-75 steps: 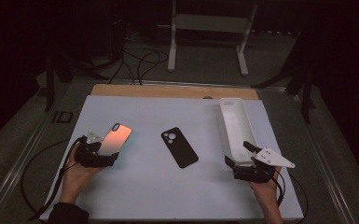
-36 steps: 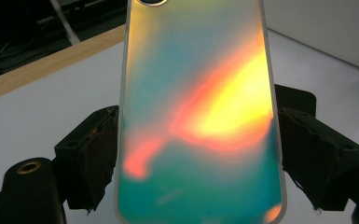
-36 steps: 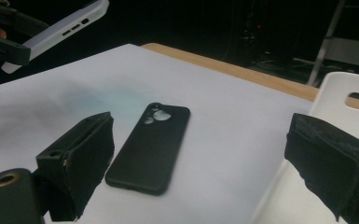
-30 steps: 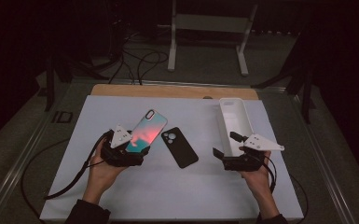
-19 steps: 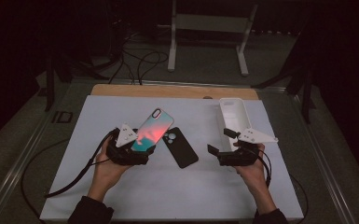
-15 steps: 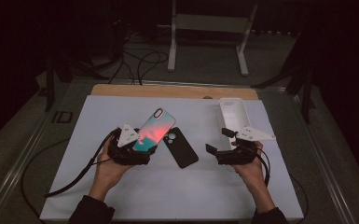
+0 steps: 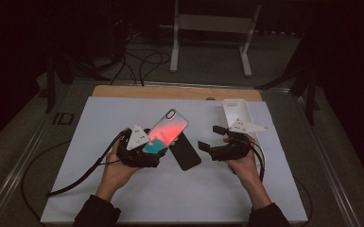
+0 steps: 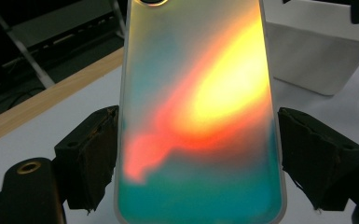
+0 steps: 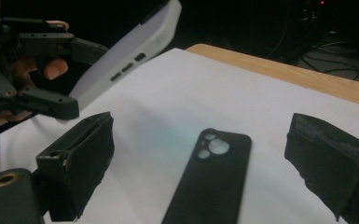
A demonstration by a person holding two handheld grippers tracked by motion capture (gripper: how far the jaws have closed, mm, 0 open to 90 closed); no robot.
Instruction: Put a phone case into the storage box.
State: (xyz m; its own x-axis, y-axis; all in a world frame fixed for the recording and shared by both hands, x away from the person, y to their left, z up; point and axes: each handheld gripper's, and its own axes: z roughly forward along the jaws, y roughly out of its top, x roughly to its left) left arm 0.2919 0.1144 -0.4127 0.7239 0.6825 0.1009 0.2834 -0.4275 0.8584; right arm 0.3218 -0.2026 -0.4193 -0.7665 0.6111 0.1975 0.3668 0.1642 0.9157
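Two grippers, one holding a phone, over a white mat.

Two black pads of the left gripper (image 7: 147, 150) clamp the long edges of a phone (image 7: 168, 132) with a teal and orange back, lifted and tilted so its camera end points up and away. Just right of it, a black phone (image 7: 185, 151) lies flat on the white mat (image 7: 123, 198), camera side up. Farther right, the right gripper (image 7: 207, 137) hovers with its jaws wide apart and nothing between them, aimed at the black phone. Behind it lies a white tray (image 7: 234, 109).
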